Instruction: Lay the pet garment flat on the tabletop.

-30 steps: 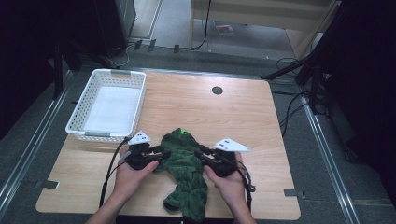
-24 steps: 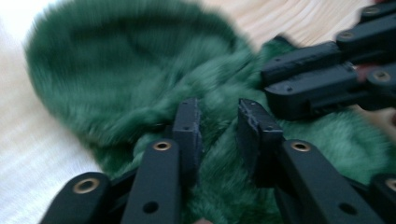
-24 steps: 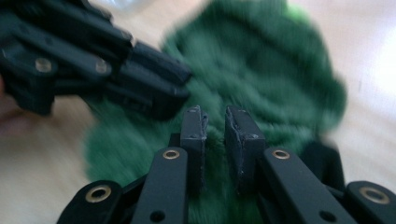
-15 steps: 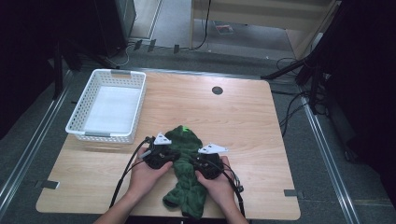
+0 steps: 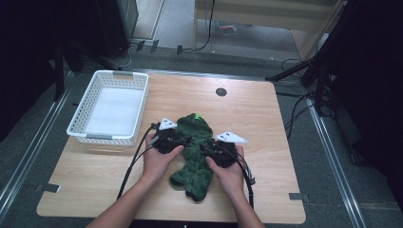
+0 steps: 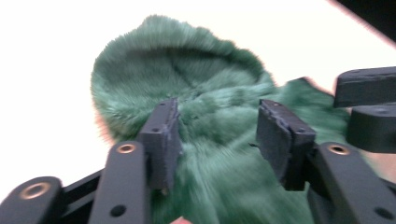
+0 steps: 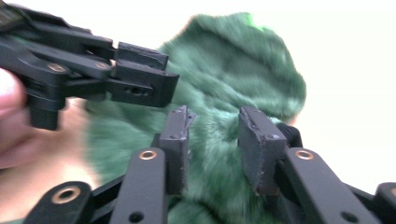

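- On the near half of the wooden table, between your two hands, lies the green fleece garment, hood toward the far edge and legs toward you.
- Your left gripper stands partly parted; its jaws have just been opening, with pile between the pads but no squeeze that you can see.
- Your right gripper is likewise part-way apart and has just been opening; a ridge of fleece rises between its pads, apparently loose.
- Expect the garment to be light, limp and thick-piled: it will sag and stretch rather than lift as one piece, and the fur may slip from a shallow pinch.
- Probably best to take a deep fold at each shoulder just below the hood, where layers bunch.
- Smooth bare wood should let the cloth slide easily.
- At your far left stands a white basket; dark floor, cables and stands surround the table.
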Tool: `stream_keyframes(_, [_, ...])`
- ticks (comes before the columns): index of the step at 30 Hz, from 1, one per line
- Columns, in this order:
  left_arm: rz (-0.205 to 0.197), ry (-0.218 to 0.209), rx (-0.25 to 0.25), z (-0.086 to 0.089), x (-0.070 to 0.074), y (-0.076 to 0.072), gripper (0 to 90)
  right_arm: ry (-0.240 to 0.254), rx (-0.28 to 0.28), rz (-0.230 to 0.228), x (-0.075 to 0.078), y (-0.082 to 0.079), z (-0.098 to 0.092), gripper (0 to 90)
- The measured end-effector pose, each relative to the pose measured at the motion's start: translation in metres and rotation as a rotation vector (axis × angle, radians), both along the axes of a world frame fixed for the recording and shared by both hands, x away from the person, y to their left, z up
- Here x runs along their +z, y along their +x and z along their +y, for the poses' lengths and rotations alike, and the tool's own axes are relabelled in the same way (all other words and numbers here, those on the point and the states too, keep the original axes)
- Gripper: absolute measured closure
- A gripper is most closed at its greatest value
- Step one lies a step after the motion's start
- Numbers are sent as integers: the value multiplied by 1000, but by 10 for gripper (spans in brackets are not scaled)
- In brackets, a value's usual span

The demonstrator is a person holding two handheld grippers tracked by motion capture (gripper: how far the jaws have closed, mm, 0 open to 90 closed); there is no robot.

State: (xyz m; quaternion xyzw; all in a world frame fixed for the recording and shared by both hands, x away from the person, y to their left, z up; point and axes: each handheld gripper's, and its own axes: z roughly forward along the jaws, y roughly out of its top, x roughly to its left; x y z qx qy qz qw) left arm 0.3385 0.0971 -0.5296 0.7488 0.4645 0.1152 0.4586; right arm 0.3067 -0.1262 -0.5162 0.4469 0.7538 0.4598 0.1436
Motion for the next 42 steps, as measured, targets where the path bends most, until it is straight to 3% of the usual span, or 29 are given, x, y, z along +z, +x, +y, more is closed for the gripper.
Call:
stream_keyframes(1, [-20,-12,-1,5,4,-9,476,0,0,0,0,0,0,607])
stream_keyframes(2, [-41,-16,-1,9,7,-18,463,-27,16,-33,9,-19,-3,588])
stream_keyframes(3, [-37,-22,0,16,9,-38,465,-39,33,-35,11,-28,-4,585])
stream_keyframes(4, [-37,-22,0,16,9,-38,465,-39,33,-35,11,-28,-4,585])
stream_keyframes(6, [7,-27,-23,18,4,-57,466,-44,69,-11,10,-44,-6,575])
stream_keyframes(7, [48,-14,-55,15,-5,-73,462,-54,86,30,3,-54,-4,556])
stream_keyframes(9, [54,-6,-73,12,-15,-87,456,-44,98,63,-4,-60,2,523])
stream_keyframes(10, [54,-6,-73,12,-15,-87,452,-44,98,63,-4,-60,2,523])
stream_keyframes(11, [49,25,-87,8,-19,-92,448,-79,95,85,-8,-65,12,521])
stream_keyframes(12, [49,62,-98,5,-21,-95,448,-79,95,85,-8,-65,12,521])
stream_keyframes(13, [34,71,-97,5,-20,-98,445,-99,90,87,-9,-67,16,524])
stream_keyframes(16, [34,65,-111,5,-19,-98,446,-132,59,92,-14,-64,21,570])
stream_keyframes(19, [54,83,-163,4,-21,-97,661,-160,52,73,-23,-58,19,752])
stream_keyframes(21, [47,75,-194,5,-20,-98,839,-135,50,64,-22,-57,15,820])
stream_keyframes(23, [34,80,-221,5,-19,-100,870,-119,46,58,-19,-56,12,831])
stream_keyframes(24, [41,79,-234,8,-17,-100,888,-84,32,40,-12,-57,5,840])
stream_keyframes(27, [41,66,-231,17,-12,-97,894,-9,4,22,-3,-58,-13,842])
stream_keyframes(28, [41,66,-231,17,-12,-97,895,-9,4,22,-3,-58,-13,842])
stream_keyframes(29, [44,57,-228,20,-10,-97,895,84,11,49,1,-56,-30,842])
stream_keyframes(30, [46,54,-227,23,-8,-95,895,107,-2,57,2,-56,-37,849])
stream_keyframes(33, [51,48,-217,33,-5,-93,896,112,-37,75,2,-53,-51,881])
stream_keyframes(35, [51,83,-215,38,-5,-91,896,131,-44,116,-1,-49,-62,900])
stream_keyframes(37, [79,84,-227,42,-6,-88,893,103,-52,138,-6,-46,-68,889])
stream_keyframes(38, [95,75,-239,43,-7,-87,887,103,-51,136,-7,-45,-70,868])
stream_keyframes(39, [76,48,-246,46,-6,-88,872,112,-49,136,-6,-45,-70,844])
stream_keyframes(40, [76,48,-246,46,-6,-88,845,112,-49,136,-6,-45,-70,844])
stream_keyframes(42, [46,-12,-215,47,-1,-87,724,122,-43,84,0,-49,-65,757])
